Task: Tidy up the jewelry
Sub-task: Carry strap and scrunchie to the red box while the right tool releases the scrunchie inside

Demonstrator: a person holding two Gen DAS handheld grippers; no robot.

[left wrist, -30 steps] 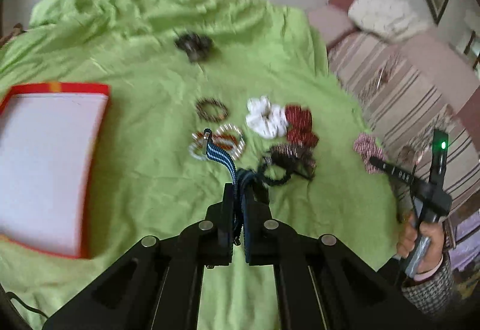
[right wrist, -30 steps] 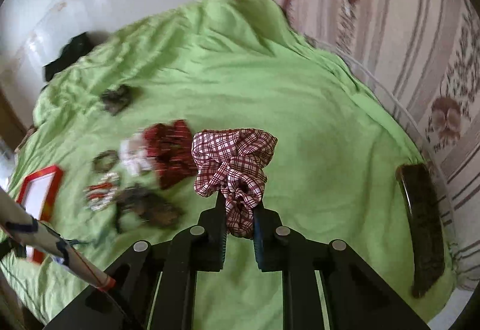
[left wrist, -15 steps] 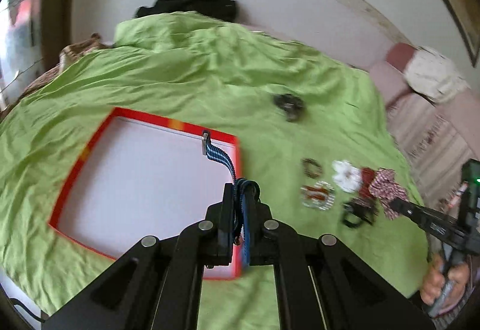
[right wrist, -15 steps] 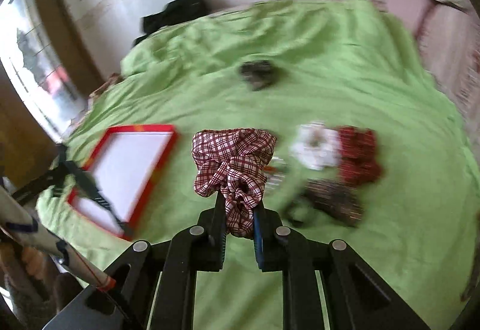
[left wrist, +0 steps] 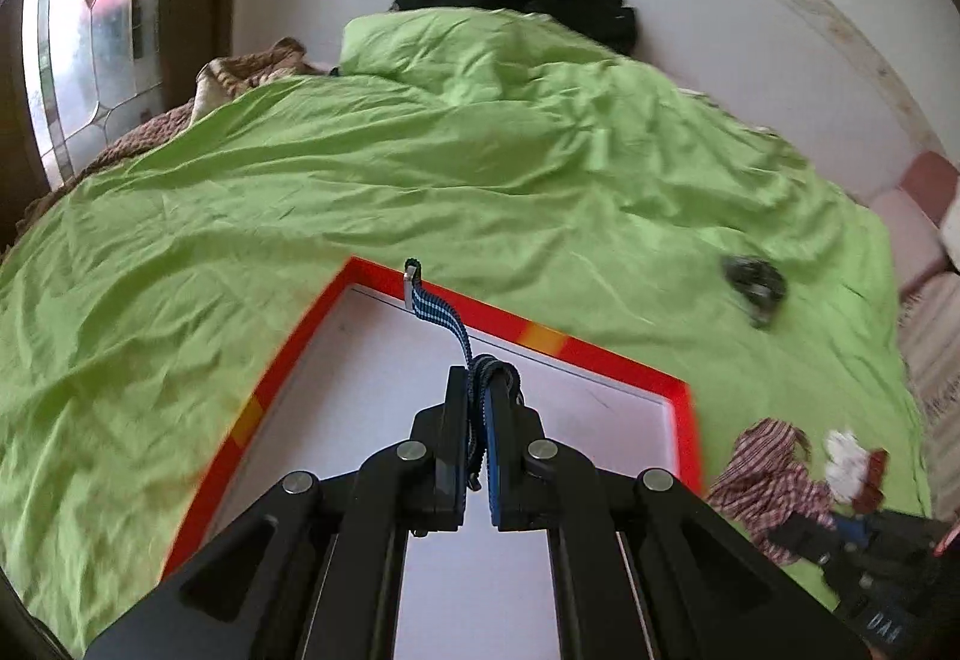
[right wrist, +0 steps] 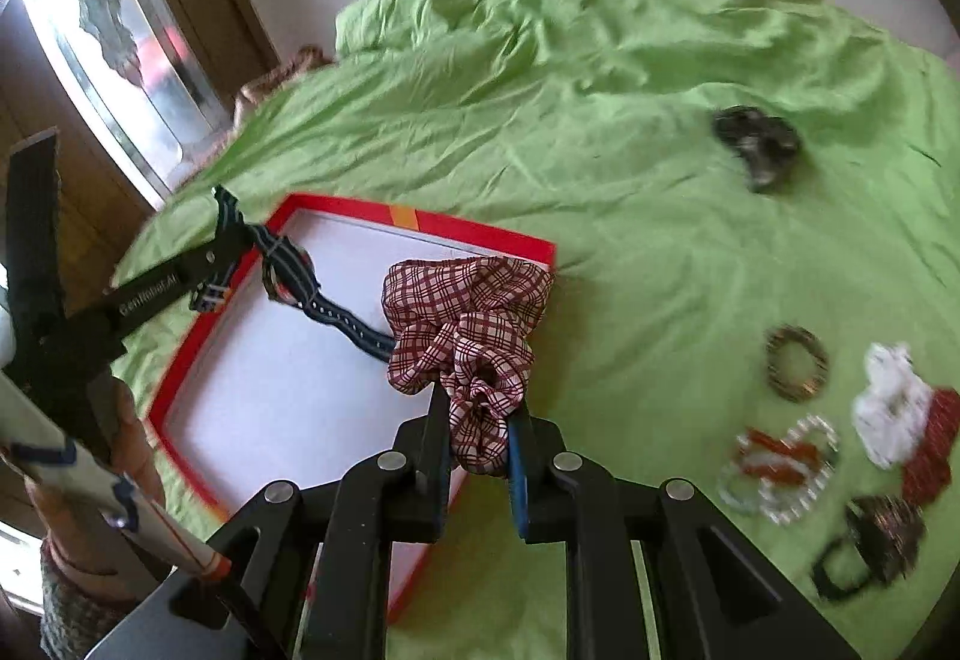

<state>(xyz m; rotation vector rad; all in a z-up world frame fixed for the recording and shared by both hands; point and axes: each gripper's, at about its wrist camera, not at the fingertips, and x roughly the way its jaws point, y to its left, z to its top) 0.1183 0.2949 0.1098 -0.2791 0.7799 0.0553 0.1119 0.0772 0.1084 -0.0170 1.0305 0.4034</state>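
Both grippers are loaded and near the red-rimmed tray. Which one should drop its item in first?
Probably left. The left gripper, shut on the blue striped watch strap, hangs over the red-rimmed white tray. The right gripper, holding the red plaid scrunchie, sits at the tray's edge.

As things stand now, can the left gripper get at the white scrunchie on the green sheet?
Probably not yet. The left gripper is shut on the striped watch strap above the red-rimmed tray, so its jaws are occupied. The white scrunchie lies uncovered, beyond the tray.
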